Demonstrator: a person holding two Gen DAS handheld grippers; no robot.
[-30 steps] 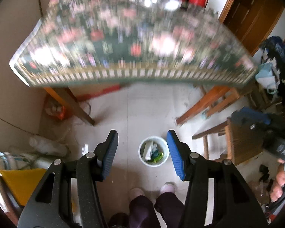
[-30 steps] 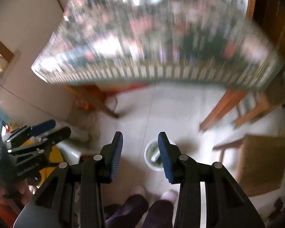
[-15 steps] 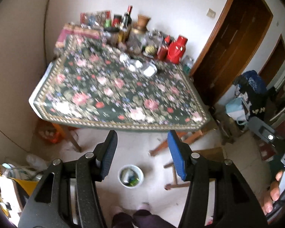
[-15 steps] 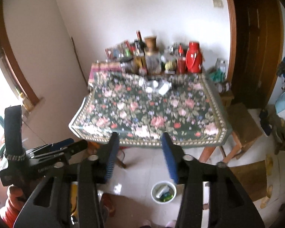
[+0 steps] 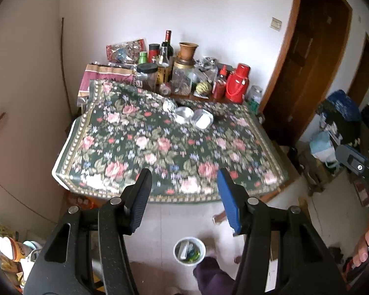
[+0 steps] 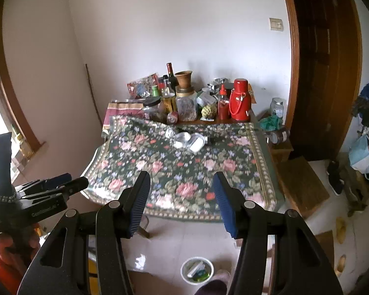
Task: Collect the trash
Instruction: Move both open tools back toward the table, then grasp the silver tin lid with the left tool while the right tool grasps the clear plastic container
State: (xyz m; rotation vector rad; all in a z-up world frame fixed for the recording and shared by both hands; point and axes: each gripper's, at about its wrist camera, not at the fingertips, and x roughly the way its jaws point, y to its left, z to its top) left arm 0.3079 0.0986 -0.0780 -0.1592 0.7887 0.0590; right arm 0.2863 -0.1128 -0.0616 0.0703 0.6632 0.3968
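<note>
White walls frame the room, and both views have risen since a second ago: the floral-clothed bench (image 5: 164,147), then a blur overhead, now spreads out in full ahead of the grippers. Left gripper (image 5: 182,191) hangs wide open with nothing between its fingers; right gripper (image 6: 179,193) is just as wide and empty. Down below them on the floor sits the white trash bucket (image 5: 189,250), holding a pale wrapper and green scraps, now small at the bottom edge. Far ahead of the grippers, mid-bench, lie a crumpled foil piece (image 5: 169,105), a clear round tub (image 5: 184,114) and a clear lidded box (image 5: 203,121). Beyond them, jars, bottles and a red thermos (image 6: 239,103) crowd the back.
</note>
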